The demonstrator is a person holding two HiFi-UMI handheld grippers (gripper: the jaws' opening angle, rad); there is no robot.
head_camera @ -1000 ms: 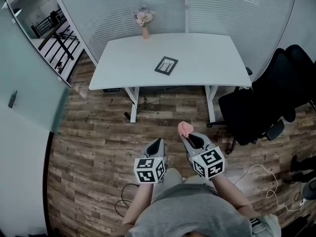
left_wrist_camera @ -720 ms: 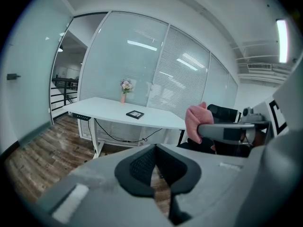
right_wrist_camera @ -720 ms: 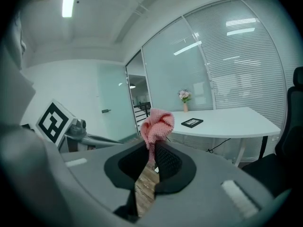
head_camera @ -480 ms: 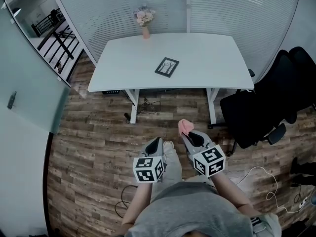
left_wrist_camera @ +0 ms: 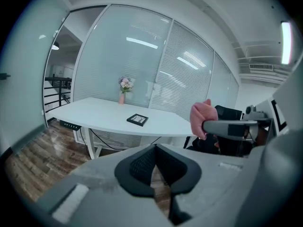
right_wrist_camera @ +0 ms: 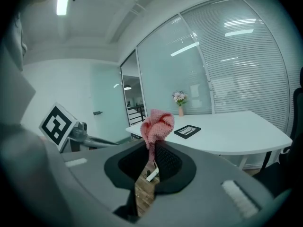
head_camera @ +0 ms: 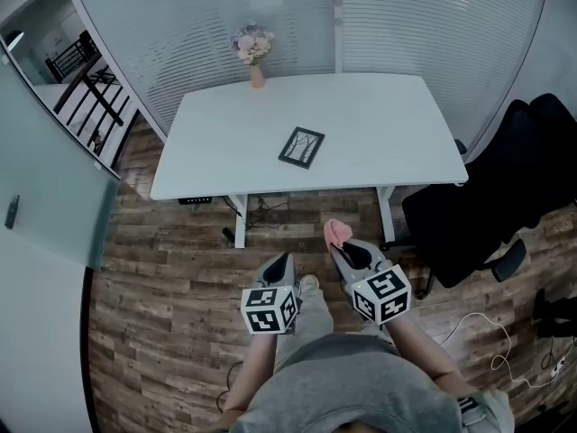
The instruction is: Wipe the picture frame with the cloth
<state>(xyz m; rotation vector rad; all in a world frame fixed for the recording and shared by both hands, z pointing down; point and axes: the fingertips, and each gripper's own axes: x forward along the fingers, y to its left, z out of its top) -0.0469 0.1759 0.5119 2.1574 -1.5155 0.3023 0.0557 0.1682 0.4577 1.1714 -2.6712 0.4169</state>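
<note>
A small black picture frame (head_camera: 302, 147) lies flat near the middle of the white table (head_camera: 225, 165); it also shows as the frame (left_wrist_camera: 137, 119) and the frame (right_wrist_camera: 187, 131) in the gripper views. My right gripper (head_camera: 340, 245) is shut on a crumpled pink cloth (head_camera: 336, 233), which sticks up past its tips as the cloth (right_wrist_camera: 157, 125). My left gripper (head_camera: 285, 260) is shut with nothing in it. Both grippers hang over the wooden floor, well short of the table's front edge.
A vase of flowers (head_camera: 253, 48) stands at the table's back edge. Black office chairs (head_camera: 487, 188) sit at the right of the table. Cables (head_camera: 487, 341) lie on the floor at the right, a glass partition runs along the left.
The table and frame have grown nearer and lower in the head view as the person walks toward them. Both grippers keep their pose, and the cloth stays in the right one.
</note>
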